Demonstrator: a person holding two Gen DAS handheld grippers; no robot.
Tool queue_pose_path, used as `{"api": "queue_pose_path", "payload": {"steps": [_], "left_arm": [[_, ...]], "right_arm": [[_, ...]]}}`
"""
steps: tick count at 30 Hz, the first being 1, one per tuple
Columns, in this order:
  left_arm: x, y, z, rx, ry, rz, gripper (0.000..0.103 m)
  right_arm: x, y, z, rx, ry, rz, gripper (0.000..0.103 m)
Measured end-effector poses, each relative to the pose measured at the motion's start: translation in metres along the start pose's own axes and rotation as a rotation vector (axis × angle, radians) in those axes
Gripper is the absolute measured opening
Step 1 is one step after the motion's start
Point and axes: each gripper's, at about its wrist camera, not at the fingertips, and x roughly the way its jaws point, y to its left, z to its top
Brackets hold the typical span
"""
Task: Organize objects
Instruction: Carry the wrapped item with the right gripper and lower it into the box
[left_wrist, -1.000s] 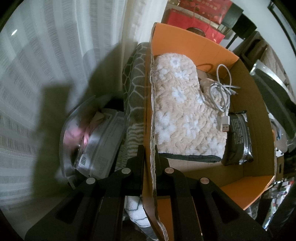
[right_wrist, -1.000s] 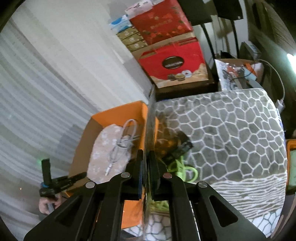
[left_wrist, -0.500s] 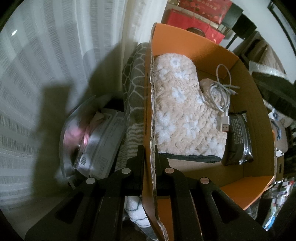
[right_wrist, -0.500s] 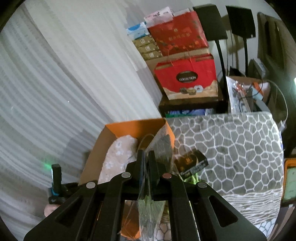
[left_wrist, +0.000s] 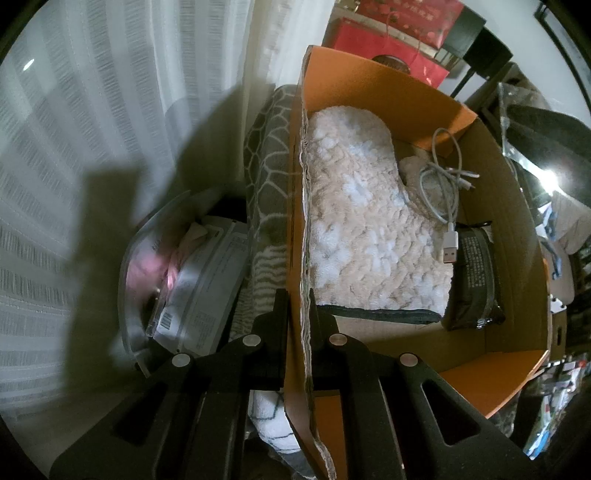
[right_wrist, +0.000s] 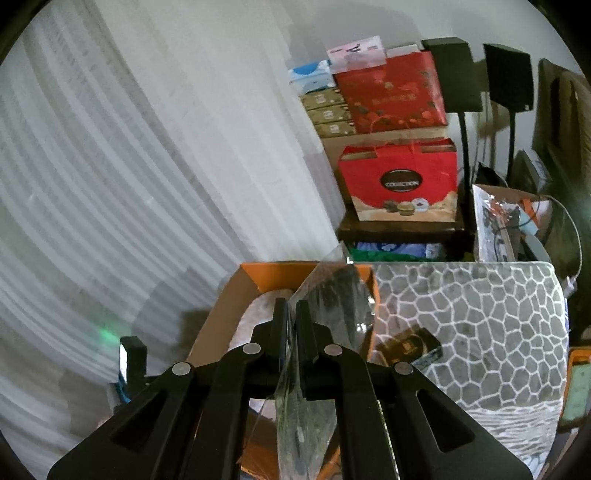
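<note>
So the left gripper (left_wrist: 298, 306) is clamped on the near wall of the orange cardboard box (left_wrist: 491, 376), pointing steeply down, basically just bracing it. The right gripper (right_wrist: 291, 317) is pinching a clear plastic bag (right_wrist: 332, 299) with something dark inside, angled down toward the box from about 6 o'clock in its own view. If it were me, I'd carry the bag over the open corner at 5 o'clock in the left view, beside the fluffy beige mitt (left_wrist: 365, 229) and grey USB cable (left_wrist: 443, 184), and lower before letting go so it doesn't snag the rim.
</note>
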Motion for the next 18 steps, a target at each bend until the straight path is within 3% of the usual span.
{"api": "queue_pose_path", "payload": {"steps": [15, 18], "left_arm": [[0.000, 0.000, 0.001, -0.003, 0.000, -0.001, 0.006], [0.000, 0.001, 0.001, -0.002, -0.001, -0.001, 0.006]], "right_arm": [[0.085, 0.048, -0.059, -0.116, 0.135, -0.021, 0.004], [0.098, 0.060, -0.068, -0.141, 0.173, 0.004, 0.010]]}}
